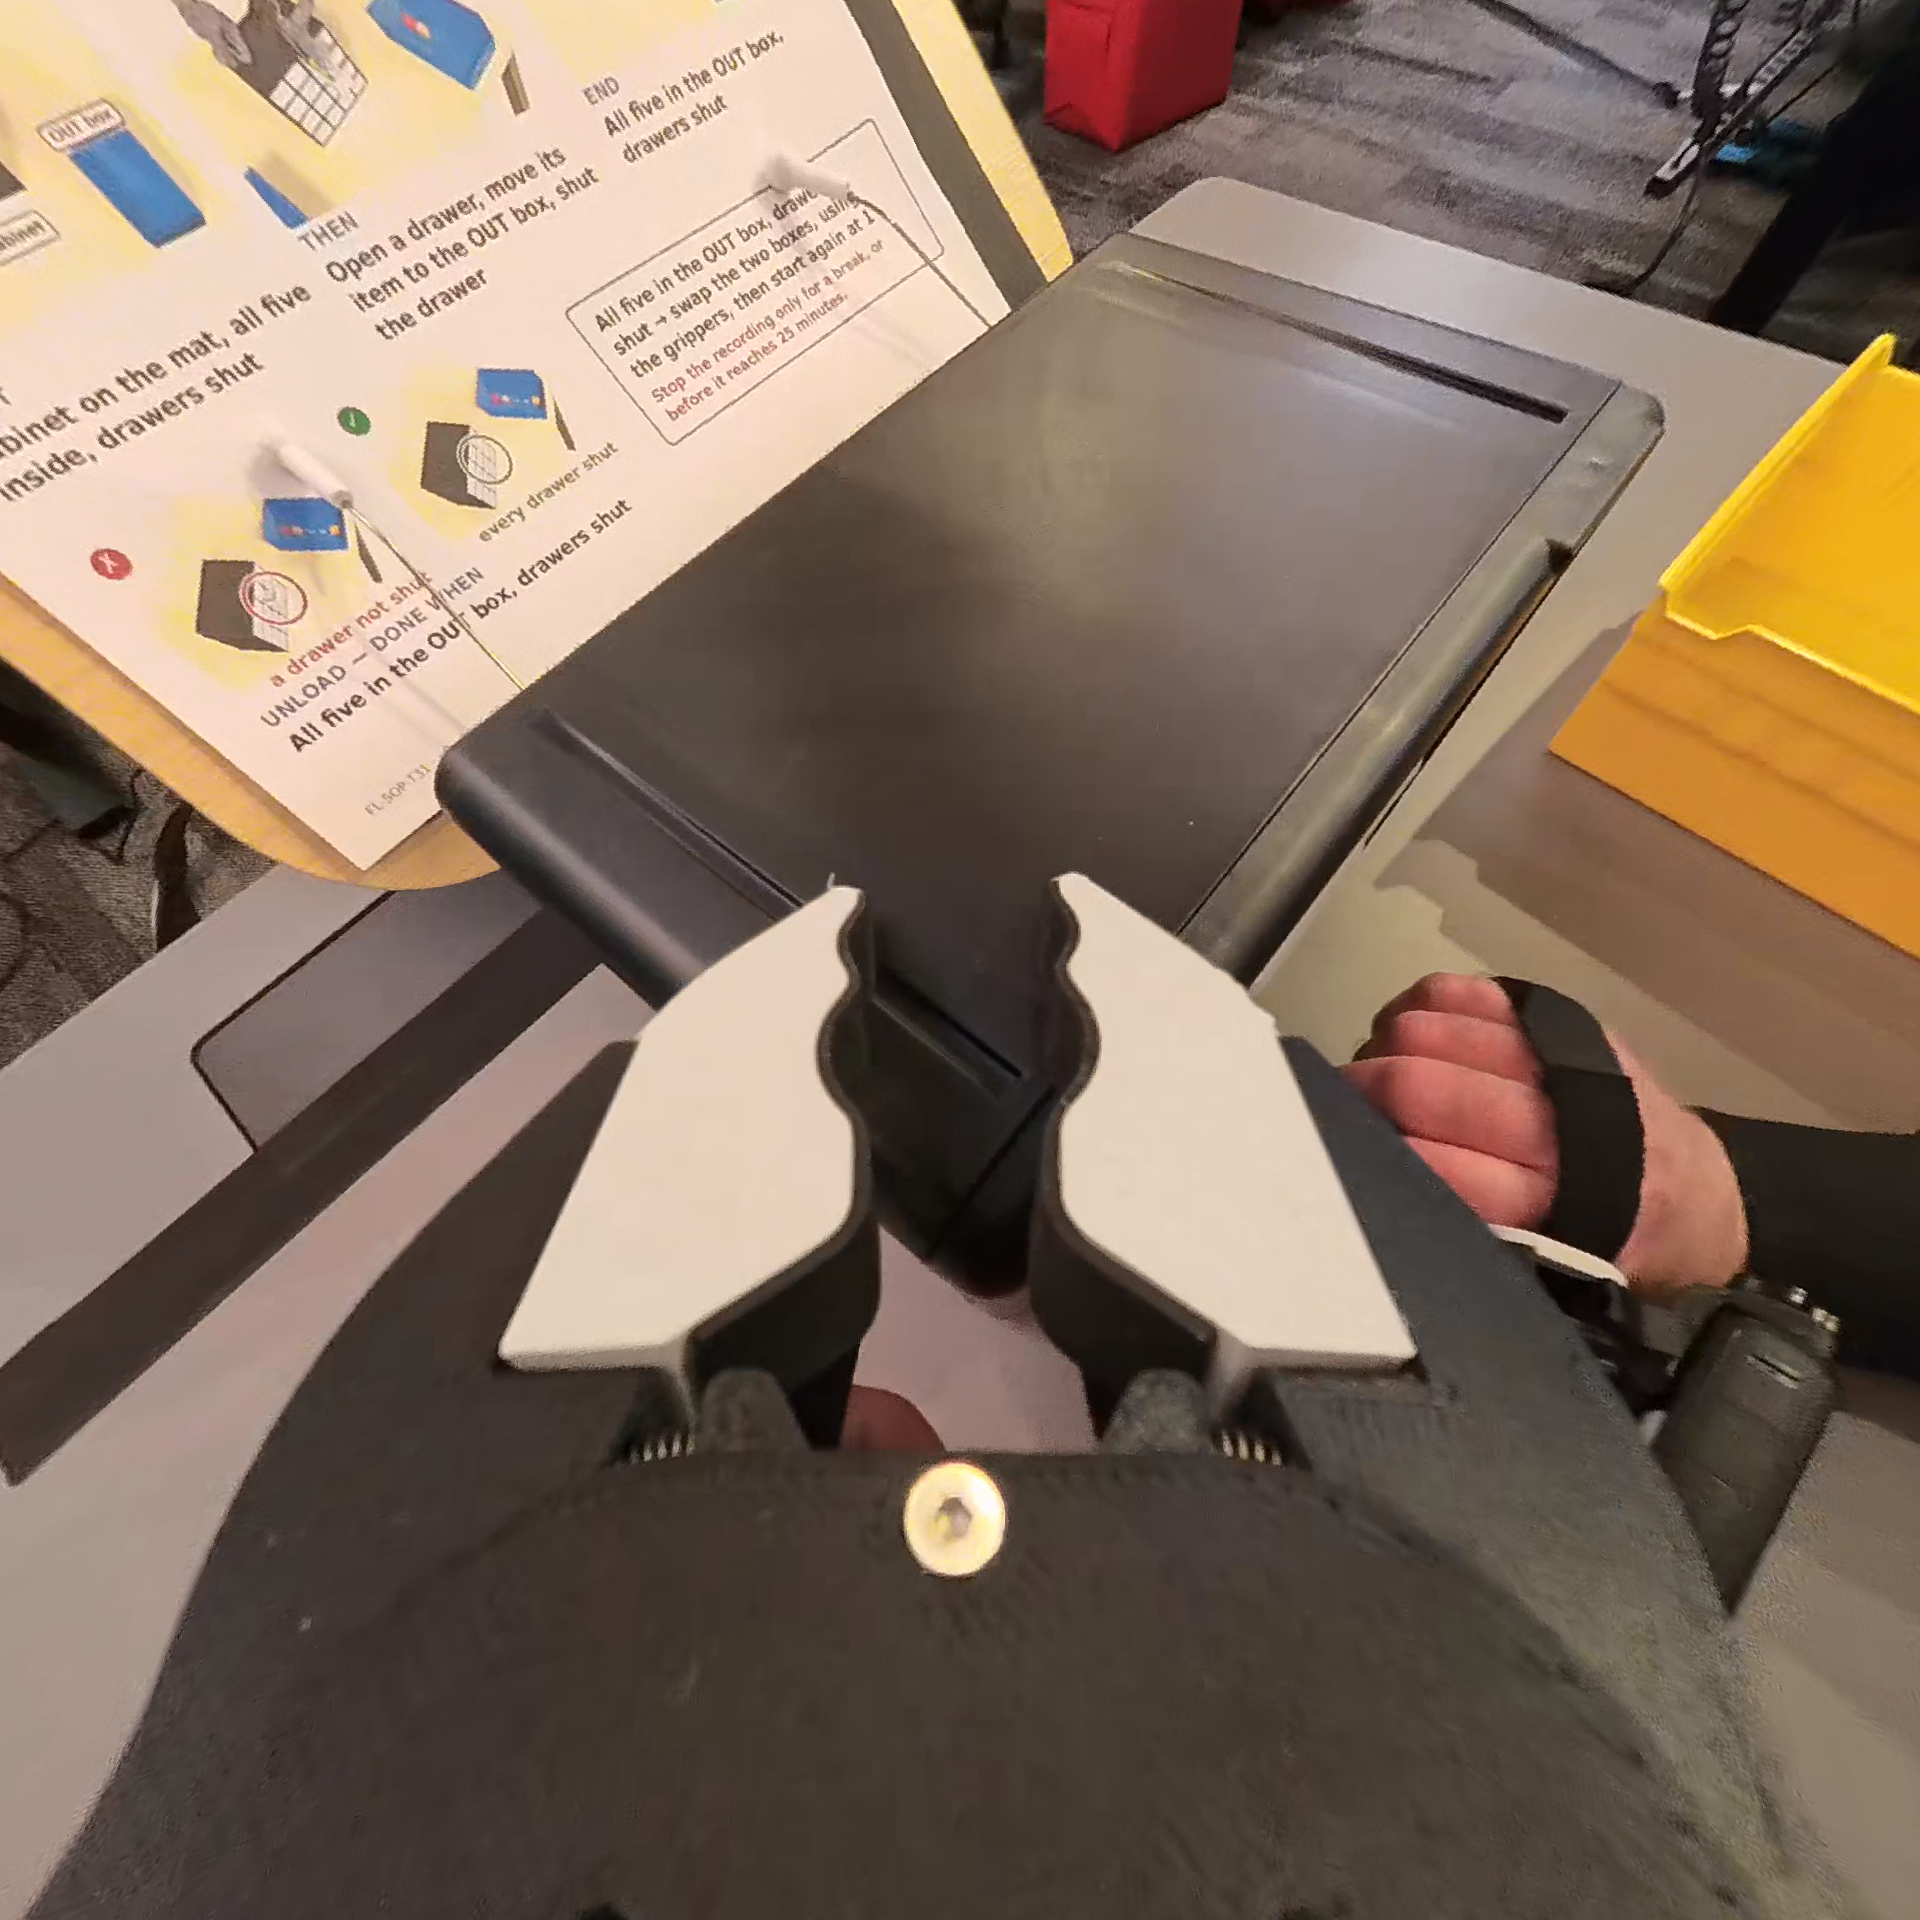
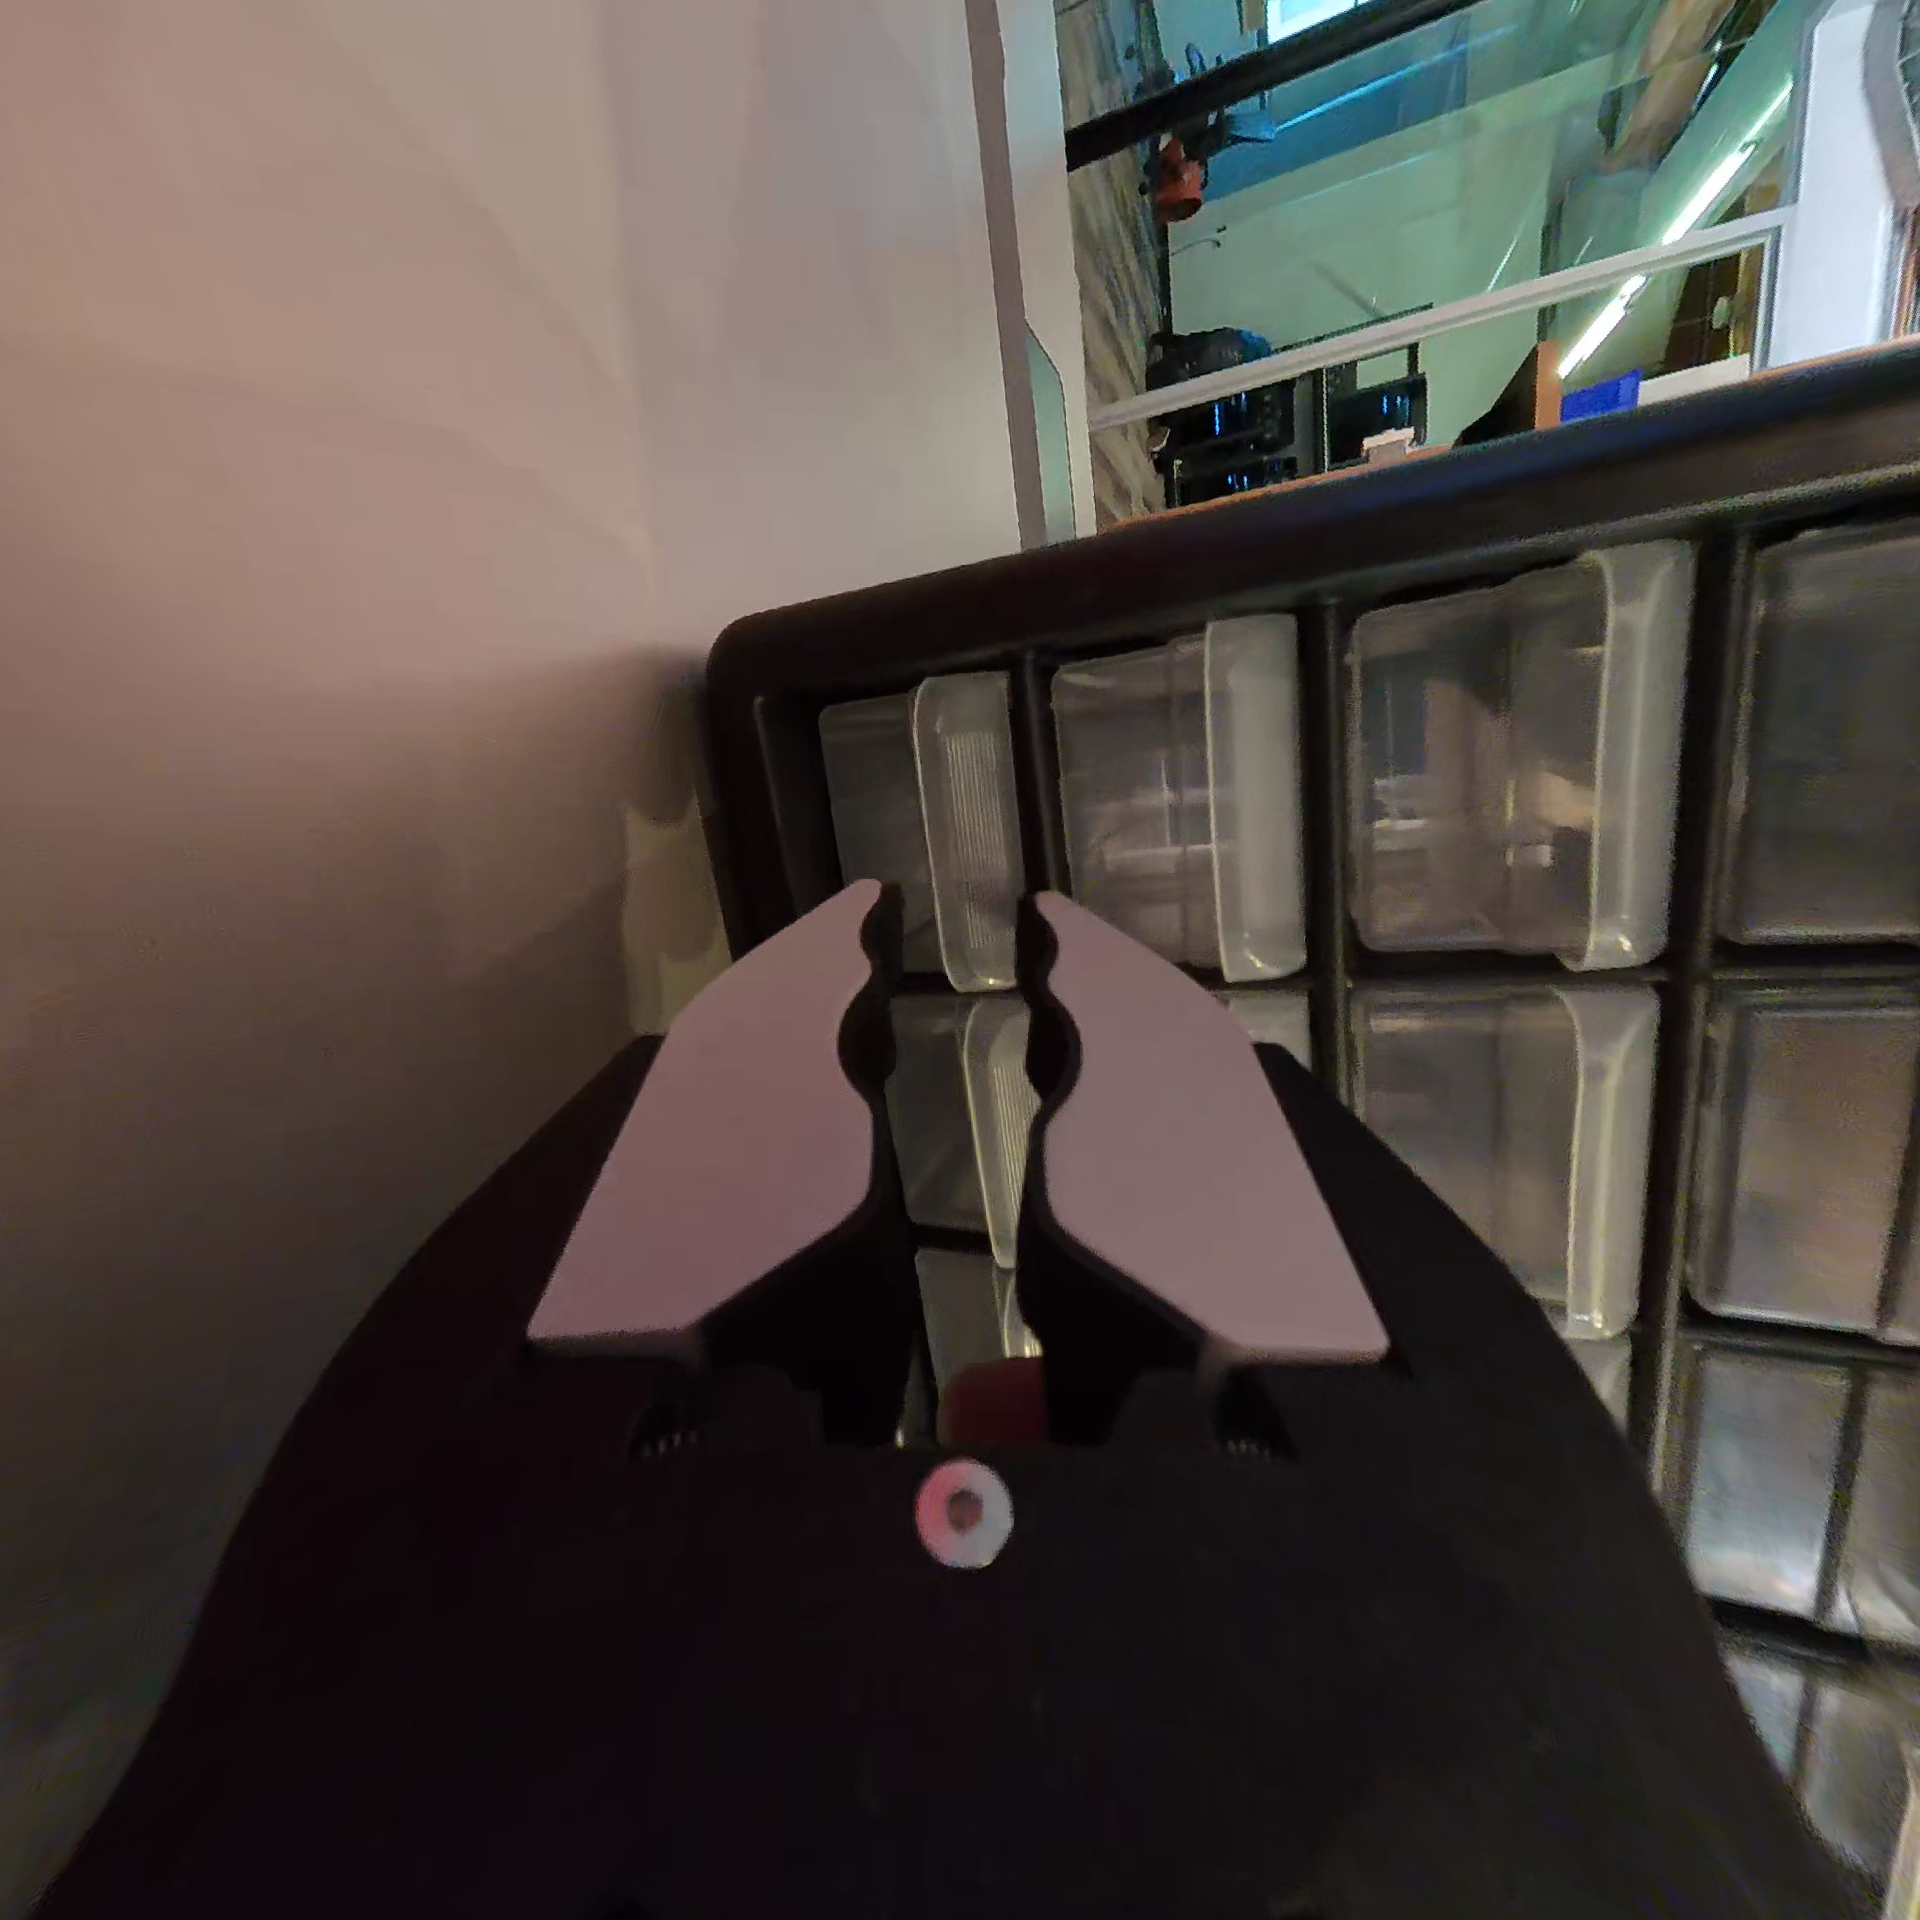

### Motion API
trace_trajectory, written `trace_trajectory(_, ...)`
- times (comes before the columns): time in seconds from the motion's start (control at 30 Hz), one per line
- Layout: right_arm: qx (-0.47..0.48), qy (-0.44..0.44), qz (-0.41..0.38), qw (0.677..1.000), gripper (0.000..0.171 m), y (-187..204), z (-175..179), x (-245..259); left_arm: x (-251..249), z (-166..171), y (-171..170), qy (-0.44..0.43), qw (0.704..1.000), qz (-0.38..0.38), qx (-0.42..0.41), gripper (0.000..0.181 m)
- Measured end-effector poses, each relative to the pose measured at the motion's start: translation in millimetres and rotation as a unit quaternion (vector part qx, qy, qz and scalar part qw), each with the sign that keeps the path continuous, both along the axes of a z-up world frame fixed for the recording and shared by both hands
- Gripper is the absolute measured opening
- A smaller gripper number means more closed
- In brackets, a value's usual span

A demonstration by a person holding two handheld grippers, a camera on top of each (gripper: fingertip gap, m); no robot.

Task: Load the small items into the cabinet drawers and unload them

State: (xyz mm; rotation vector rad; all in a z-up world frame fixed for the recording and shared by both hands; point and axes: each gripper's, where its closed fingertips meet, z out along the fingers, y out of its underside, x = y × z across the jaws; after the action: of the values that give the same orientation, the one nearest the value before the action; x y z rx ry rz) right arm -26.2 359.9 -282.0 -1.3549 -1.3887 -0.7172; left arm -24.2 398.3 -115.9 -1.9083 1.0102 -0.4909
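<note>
In the left wrist view my left gripper hovers open over the near top edge of the black drawer cabinet; nothing is between its jaws. In the right wrist view my right gripper is at the cabinet's front, in the left column of clear drawers. Its jaws stand a narrow gap apart. A second-row drawer's clear handle shows in that gap; I cannot tell if the fingers touch it. A small red item shows low between the fingers, through clear plastic.
A yellow bin stands right of the cabinet. An instruction sheet on a wooden board leans behind it. A black mat lies under the cabinet. A hand with a black strap is at the cabinet's right. A pale wall is left of the cabinet. Across from one pair of fingers to the other is roughly 15 cm. It is some 4 cm from my right tips to the second-row drawer's clear handle.
</note>
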Motion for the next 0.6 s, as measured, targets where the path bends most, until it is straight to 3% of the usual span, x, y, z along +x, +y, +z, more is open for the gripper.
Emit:
trace_trajectory(0.23, -0.003, -0.006, 0.007, 1.0, 0.008, -0.3, 2.3, -0.2, -0.1, -0.2, -0.6, -0.004, 1.0, 0.001, -0.001, 0.031)
trace_trajectory(0.43, -0.065, -0.015, 0.05, 0.997, 0.003, -27.0, 1.0, -7.0, -0.8, -0.2, -0.2, -0.011, 1.0, 0.006, 0.0, 0.032)
trace_trajectory(0.6, -0.088, 0.038, 0.062, 0.993, 0.01, -38.0, 36.1, -12.3, -1.0, -0.3, -0.1, -0.016, 1.0, 0.01, 0.001, 0.031)
